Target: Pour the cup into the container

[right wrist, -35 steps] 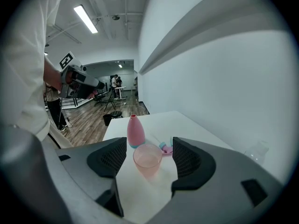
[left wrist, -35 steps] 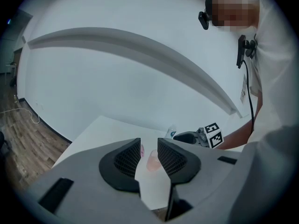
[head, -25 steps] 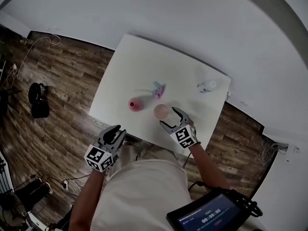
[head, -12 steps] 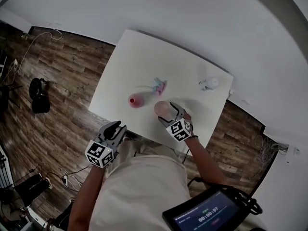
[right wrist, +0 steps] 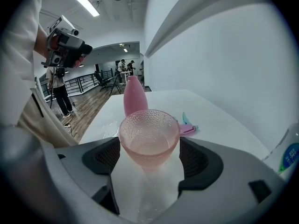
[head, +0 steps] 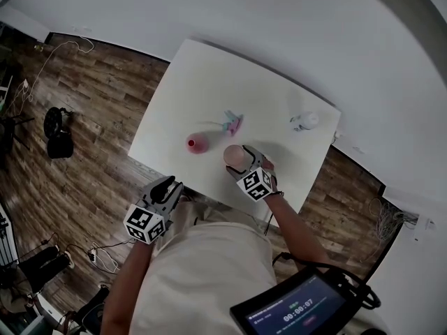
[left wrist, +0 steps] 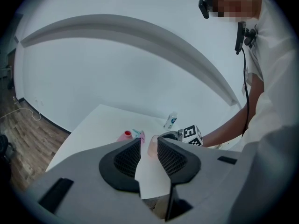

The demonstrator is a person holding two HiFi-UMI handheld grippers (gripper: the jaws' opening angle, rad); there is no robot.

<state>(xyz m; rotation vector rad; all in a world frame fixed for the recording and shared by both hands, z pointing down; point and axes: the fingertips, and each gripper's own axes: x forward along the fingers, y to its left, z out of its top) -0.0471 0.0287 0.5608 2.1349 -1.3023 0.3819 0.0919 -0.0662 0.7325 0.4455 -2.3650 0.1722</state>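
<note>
Steep overhead plus two low views (cup point(head: 232, 155) common)

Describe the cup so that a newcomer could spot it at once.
On the white table, near the edge closest to the person, right of the opaque pink bottle, the cup stands between the jaws of the right hand-held gripper, which have just been opening. Unlike its neighbours, it is see-through, dimpled and open-topped.

Floor point(head: 84, 117): dk wood planks
Wall point(head: 314, 33): plain white
Counter point(head: 202, 82): white, rect., by wall
Light point(right wrist: 85, 2): ceiling strip, on
</note>
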